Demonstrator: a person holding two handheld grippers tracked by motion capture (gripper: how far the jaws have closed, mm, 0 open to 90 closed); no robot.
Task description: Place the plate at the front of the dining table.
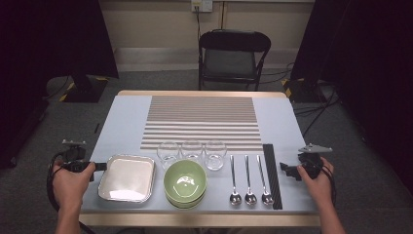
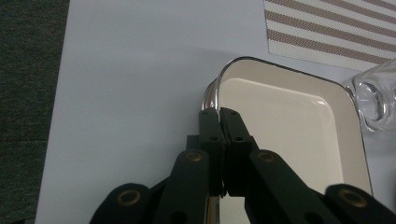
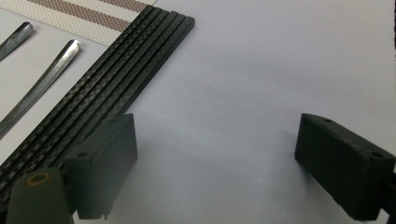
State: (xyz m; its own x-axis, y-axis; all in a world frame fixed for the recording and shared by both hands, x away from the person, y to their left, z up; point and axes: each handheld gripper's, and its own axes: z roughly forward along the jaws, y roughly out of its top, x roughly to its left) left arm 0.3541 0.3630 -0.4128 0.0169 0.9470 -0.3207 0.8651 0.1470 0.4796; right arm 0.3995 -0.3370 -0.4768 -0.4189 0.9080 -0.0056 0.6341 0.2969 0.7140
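1. A lab or recording studio, not a home: black curtains (image 1: 58, 39) hang at 10 and 2 o'clock.
2. Cables (image 1: 311, 105) trail over grey carpet (image 1: 48, 117).
3. A folding chair (image 1: 234, 56) stands at 12 o'clock behind the table (image 1: 122, 117).

Even overhead light on the table (image 1: 126, 117), dark room corners, glare in the green bowl (image 1: 185, 181), soft focus throughout

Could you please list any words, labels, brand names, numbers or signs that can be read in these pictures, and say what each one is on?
There are none: no readable text stands on the square tray, the green bowl, the three glasses, the spoons, the black chopsticks, the striped placemat or either claw.
The wall socket plate behind the chair is too small to show any marking.
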